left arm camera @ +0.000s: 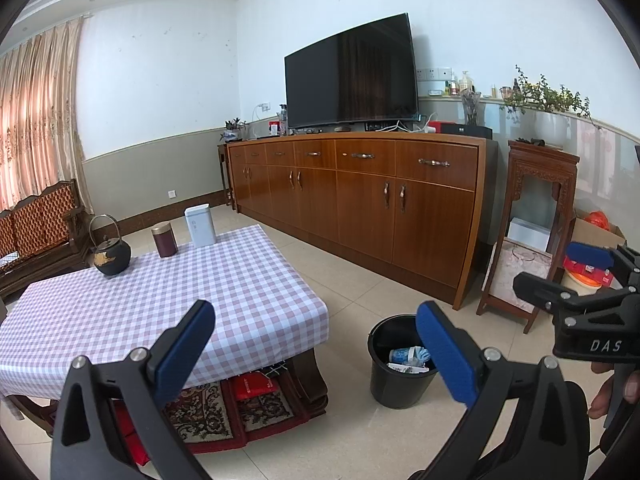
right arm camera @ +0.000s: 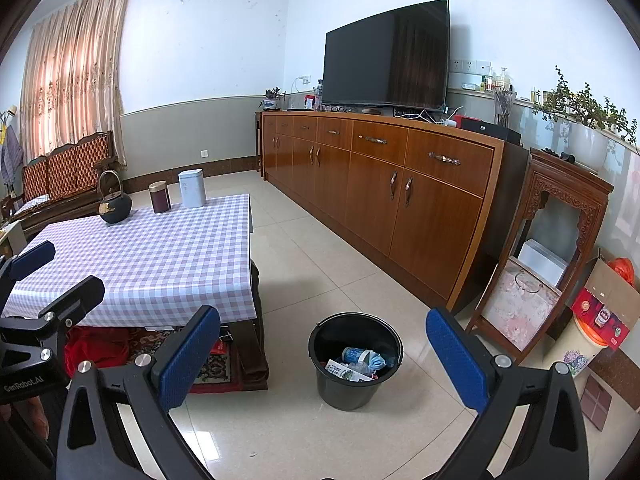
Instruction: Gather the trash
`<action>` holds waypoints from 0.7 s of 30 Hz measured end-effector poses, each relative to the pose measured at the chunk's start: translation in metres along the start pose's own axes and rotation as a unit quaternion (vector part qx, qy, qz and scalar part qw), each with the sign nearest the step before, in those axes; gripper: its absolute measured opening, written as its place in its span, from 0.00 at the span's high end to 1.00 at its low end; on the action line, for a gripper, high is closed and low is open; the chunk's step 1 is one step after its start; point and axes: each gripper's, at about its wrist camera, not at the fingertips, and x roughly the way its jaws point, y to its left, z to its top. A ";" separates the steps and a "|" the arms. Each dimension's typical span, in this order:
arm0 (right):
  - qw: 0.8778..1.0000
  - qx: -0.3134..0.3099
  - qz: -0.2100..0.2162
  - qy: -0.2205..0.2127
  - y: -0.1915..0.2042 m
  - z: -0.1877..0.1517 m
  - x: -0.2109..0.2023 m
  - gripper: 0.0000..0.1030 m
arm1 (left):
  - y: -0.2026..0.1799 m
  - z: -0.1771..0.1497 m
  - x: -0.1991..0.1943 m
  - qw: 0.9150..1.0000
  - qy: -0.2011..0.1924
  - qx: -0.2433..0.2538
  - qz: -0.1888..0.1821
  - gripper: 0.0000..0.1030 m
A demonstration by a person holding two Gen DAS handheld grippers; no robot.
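My right finger pad [left arm camera: 448,356] covers part of the black bucket [left arm camera: 384,384], so I cannot identify the trash [right arm camera: 360,362] inside. The checked cloth [right arm camera: 152,256] hides the table's legs. Bottles on the ledge [left arm camera: 460,84] are too small to tell apart.

Black bucket [right arm camera: 354,390], lilac-checked tablecloth [right arm camera: 160,248]

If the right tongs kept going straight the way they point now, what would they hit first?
Probably the black bucket on the floor: it sits between the open right tongs, slightly left of centre, with trash inside. Depth is unclear; a level path could pass over its rim toward the wooden cabinet.
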 end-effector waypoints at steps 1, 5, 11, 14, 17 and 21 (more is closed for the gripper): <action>1.000 0.000 0.000 0.000 0.000 0.000 0.000 0.00 | 0.001 0.000 0.000 1.000 0.000 0.000 0.000 0.02; 1.000 0.000 0.000 0.000 0.000 0.000 0.000 0.00 | 0.003 -0.001 -0.001 1.000 0.000 -0.003 -0.001 0.02; 1.000 0.001 0.000 0.000 0.000 0.000 0.000 0.00 | 0.000 -0.001 0.001 1.000 0.003 0.003 0.001 0.02; 1.000 0.002 0.000 0.001 0.000 0.000 -0.001 0.00 | 0.000 -0.003 0.002 1.000 0.004 0.006 -0.005 0.02; 1.000 0.002 -0.001 0.001 -0.001 0.000 -0.001 0.00 | -0.001 -0.004 0.000 1.000 0.001 0.004 -0.011 0.02; 1.000 0.003 -0.001 0.002 -0.002 -0.001 -0.001 0.00 | -0.003 -0.004 -0.001 1.000 -0.005 0.004 -0.017 0.02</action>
